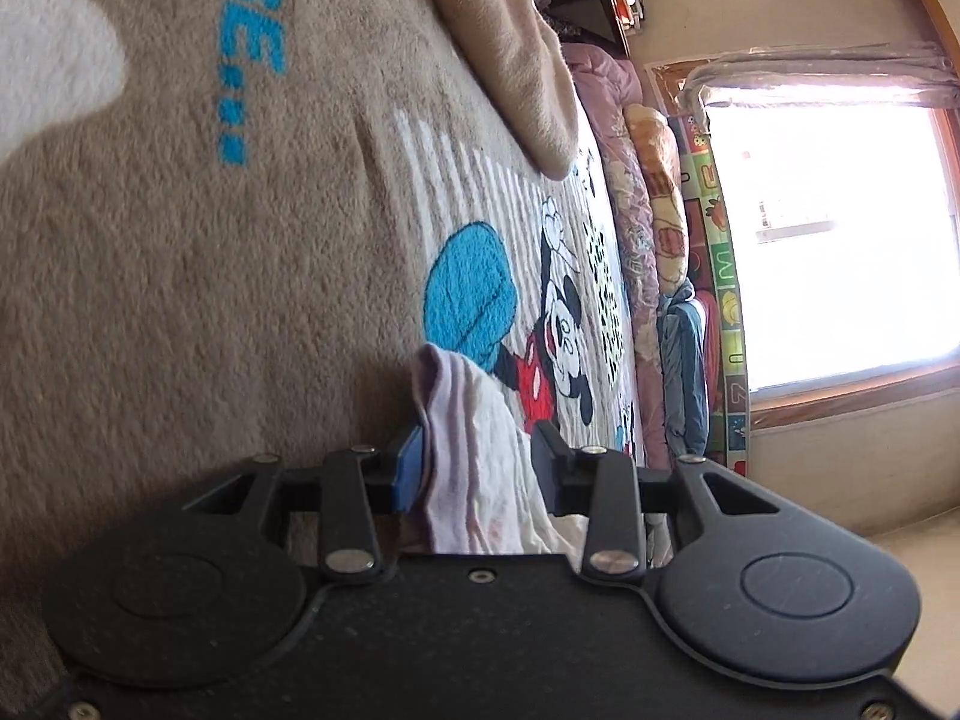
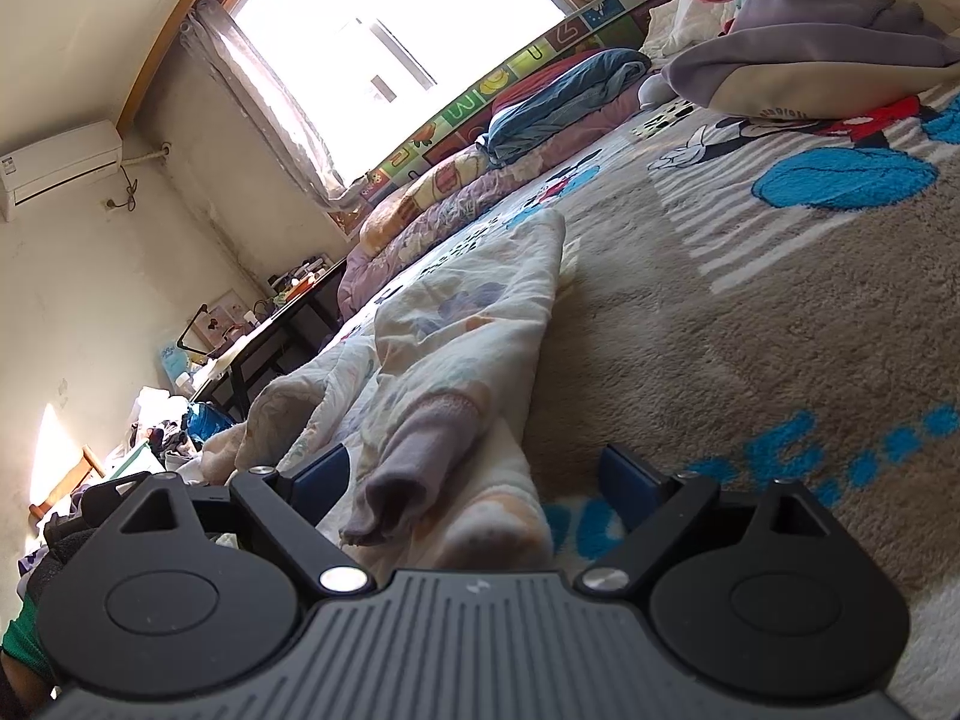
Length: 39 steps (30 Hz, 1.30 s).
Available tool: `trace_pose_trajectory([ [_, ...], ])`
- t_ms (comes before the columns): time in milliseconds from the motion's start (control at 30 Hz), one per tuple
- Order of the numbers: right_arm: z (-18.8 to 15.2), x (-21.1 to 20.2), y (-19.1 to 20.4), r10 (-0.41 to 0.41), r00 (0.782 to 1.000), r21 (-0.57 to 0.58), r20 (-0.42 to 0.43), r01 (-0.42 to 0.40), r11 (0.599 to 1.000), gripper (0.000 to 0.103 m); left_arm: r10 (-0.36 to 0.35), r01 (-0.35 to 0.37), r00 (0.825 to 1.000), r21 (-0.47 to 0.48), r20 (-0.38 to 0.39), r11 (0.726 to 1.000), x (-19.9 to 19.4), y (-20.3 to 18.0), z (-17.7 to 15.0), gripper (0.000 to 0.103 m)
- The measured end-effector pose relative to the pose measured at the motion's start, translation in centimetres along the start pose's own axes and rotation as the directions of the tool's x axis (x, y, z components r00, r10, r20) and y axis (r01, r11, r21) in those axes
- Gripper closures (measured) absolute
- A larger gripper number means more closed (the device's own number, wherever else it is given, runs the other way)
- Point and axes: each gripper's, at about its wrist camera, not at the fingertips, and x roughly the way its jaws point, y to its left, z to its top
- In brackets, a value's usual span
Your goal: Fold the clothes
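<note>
A pale, cream and lilac garment (image 1: 462, 420) bunches up between the fingers of my left gripper (image 1: 477, 450), filling the gap and touching both pads, so that gripper is shut on it. In the right wrist view the same kind of cream printed garment (image 2: 474, 312) lies stretched across the beige Mickey Mouse blanket (image 2: 750, 330). Its lilac cuff (image 2: 414, 462) sits between the wide-apart fingers of my right gripper (image 2: 474, 462). That gripper is open and neither pad touches the cloth.
A heap of lilac and cream clothes (image 2: 810, 60) sits at the far right of the bed, a blue garment (image 2: 558, 96) by the alphabet mat under the window (image 2: 390, 30). A rolled beige blanket (image 1: 516, 60) lies ahead. A dark desk (image 2: 282, 312) stands beyond the bed.
</note>
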Motion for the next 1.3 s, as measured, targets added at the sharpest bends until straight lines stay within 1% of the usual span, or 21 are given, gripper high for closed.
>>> trace_pose_trajectory([
  [100,0.0,0.1,0.1,0.001,1.0,-0.002,-0.001,-0.001,1.0,0.012,0.007,-0.007,1.0,0.012,-0.03,1.0,-0.5,0.0,-1.6,0.057],
  [200,0.0,0.0,0.0,0.003,1.0,-0.001,-0.002,-0.003,1.0,0.012,0.02,-0.018,0.999,0.059,-0.033,0.998,0.0,-0.6,-2.0,0.059],
  [233,0.1,0.0,0.0,0.003,1.0,-0.002,-0.002,-0.003,1.0,0.012,0.021,-0.018,0.999,0.083,-0.032,0.996,0.3,-1.0,-1.7,0.062],
  [267,0.1,0.0,0.0,0.003,1.0,-0.002,-0.002,-0.003,1.0,0.012,0.018,-0.016,1.0,0.121,-0.017,0.992,0.5,-1.7,-1.4,0.069],
  [333,0.0,0.0,0.1,0.003,1.0,-0.002,-0.002,-0.003,1.0,0.012,0.01,-0.013,1.0,0.203,0.017,0.979,0.9,-3.0,-0.7,0.093],
  [367,0.0,0.0,0.1,0.004,1.0,-0.002,-0.002,-0.004,1.0,0.012,0.004,-0.016,0.999,0.257,0.047,0.966,0.8,-3.8,-0.3,0.096],
  [433,-0.1,0.0,0.1,0.005,1.0,-0.002,-0.002,-0.005,1.0,0.012,-0.037,0.008,0.996,0.313,0.086,0.95,0.5,-4.8,0.5,0.097],
  [467,-0.1,0.0,0.1,0.005,1.0,-0.002,-0.002,-0.005,1.0,0.012,-0.056,0.023,0.994,0.326,0.092,0.945,0.5,-5.2,0.9,0.098],
  [567,-0.1,0.0,0.1,0.007,1.0,-0.002,-0.002,-0.007,1.0,0.012,-0.088,0.035,0.989,0.394,0.117,0.918,1.2,-6.7,2.2,0.098],
  [667,-0.1,0.0,0.1,0.011,1.0,-0.001,-0.002,-0.011,1.0,0.011,-0.118,0.05,0.985,0.445,0.126,0.894,1.9,-7.6,3.7,0.099],
  [833,-0.1,-0.1,0.1,0.018,1.0,0.0,-0.002,-0.018,1.0,0.011,-0.137,0.055,0.982,0.497,0.129,0.866,3.3,-8.6,5.9,0.099],
  [1000,0.0,0.0,0.0,0.024,1.0,0.002,-0.003,-0.024,1.0,0.01,-0.166,0.063,0.977,0.56,0.135,0.826,4.7,-9.8,7.9,0.099],
  [1100,-0.1,-0.1,-0.1,0.029,1.0,0.002,-0.003,-0.029,1.0,0.01,-0.16,0.052,0.979,0.601,0.128,0.798,6.2,-10.1,9.0,0.099],
  [1167,-0.1,-0.1,-0.1,0.031,1.0,0.002,-0.004,-0.031,1.0,0.01,-0.136,0.036,0.983,0.607,0.121,0.794,7.4,-9.6,9.7,0.099],
  [1267,0.0,0.0,-0.1,0.035,0.999,0.002,-0.004,-0.035,0.999,0.009,-0.082,-0.007,0.989,0.591,0.124,0.807,9.0,-8.2,10.9,0.099],
  [1300,0.0,0.0,-0.1,0.037,0.999,0.003,-0.004,-0.037,0.999,0.009,-0.057,-0.028,0.99,0.576,0.128,0.817,9.3,-7.7,11.2,0.099],
])
